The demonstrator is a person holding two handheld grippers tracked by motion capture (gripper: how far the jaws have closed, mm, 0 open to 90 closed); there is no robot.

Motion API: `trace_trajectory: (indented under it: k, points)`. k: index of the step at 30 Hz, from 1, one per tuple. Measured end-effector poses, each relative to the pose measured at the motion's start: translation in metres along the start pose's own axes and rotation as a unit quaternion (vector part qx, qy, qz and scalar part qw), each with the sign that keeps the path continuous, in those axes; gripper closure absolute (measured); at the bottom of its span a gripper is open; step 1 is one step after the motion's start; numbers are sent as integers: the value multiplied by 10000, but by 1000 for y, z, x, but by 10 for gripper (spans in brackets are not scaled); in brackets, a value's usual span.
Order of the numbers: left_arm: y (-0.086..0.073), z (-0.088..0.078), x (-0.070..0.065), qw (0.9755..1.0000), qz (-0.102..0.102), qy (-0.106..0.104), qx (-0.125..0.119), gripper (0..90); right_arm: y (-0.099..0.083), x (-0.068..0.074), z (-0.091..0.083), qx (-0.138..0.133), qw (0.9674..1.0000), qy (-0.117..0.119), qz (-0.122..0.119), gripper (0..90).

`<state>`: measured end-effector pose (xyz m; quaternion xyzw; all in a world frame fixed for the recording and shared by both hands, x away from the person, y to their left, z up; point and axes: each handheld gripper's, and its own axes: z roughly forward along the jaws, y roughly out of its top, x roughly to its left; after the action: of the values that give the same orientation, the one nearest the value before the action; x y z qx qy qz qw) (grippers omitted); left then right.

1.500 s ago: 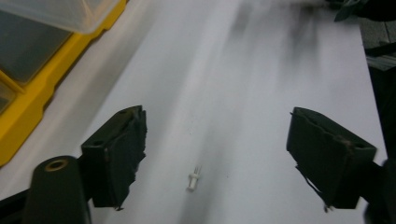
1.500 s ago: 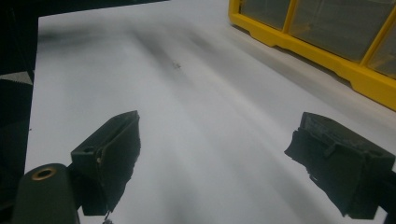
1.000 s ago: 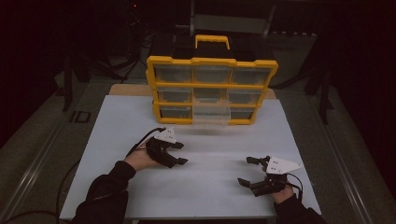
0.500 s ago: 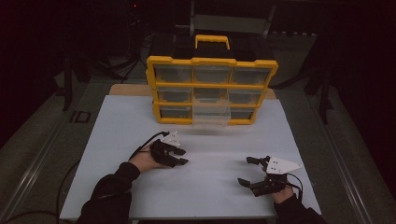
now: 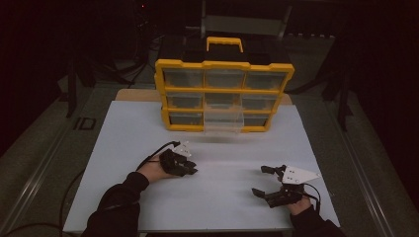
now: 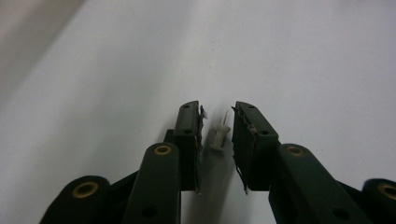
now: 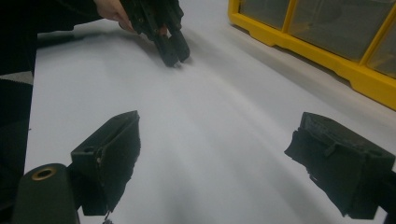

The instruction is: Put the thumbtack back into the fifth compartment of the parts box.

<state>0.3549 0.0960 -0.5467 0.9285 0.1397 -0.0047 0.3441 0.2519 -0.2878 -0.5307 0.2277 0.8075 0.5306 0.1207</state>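
A small white plastic peg (image 6: pixel 218 135) lies on the white sheet (image 5: pixel 123 148) between the jaws of my left gripper (image 6: pixel 218 109). Those jaws have just been closing on it; a thin gap still shows on each side of the peg, so the pads are not pressing. In the high view the left gripper (image 5: pixel 190 170) is tipped down onto the sheet at centre left. My right gripper (image 5: pixel 260 180) rests at the front right, open wide with nothing between its jaws. The right gripper view looks past its own spread jaws (image 7: pixel 215 135) to the left gripper (image 7: pixel 173 53) farther off.
A yellow parts organizer (image 5: pixel 225 66) with clear drawers stands upright at the back of the sheet. One clear drawer (image 5: pixel 224 121) in its bottom row is pulled out toward me. Dark floor and stands surround the table.
The left gripper has sunk toward the sheet and its jaws have narrowed. The right gripper has kept still.
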Motion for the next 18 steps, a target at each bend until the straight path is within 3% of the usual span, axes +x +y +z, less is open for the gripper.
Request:
trace_trajectory:
  k: [4, 18]
  points:
    - [2, 2, -3, 10000, 56, -73, 25, 803, 0, 0, 0, 4, 10000, 1, -2, 140]
    - [2, 2, -2, 9999, -36, -147, 20, 815, 0, 0, 0, 8, 10000, 1, -18, 140]
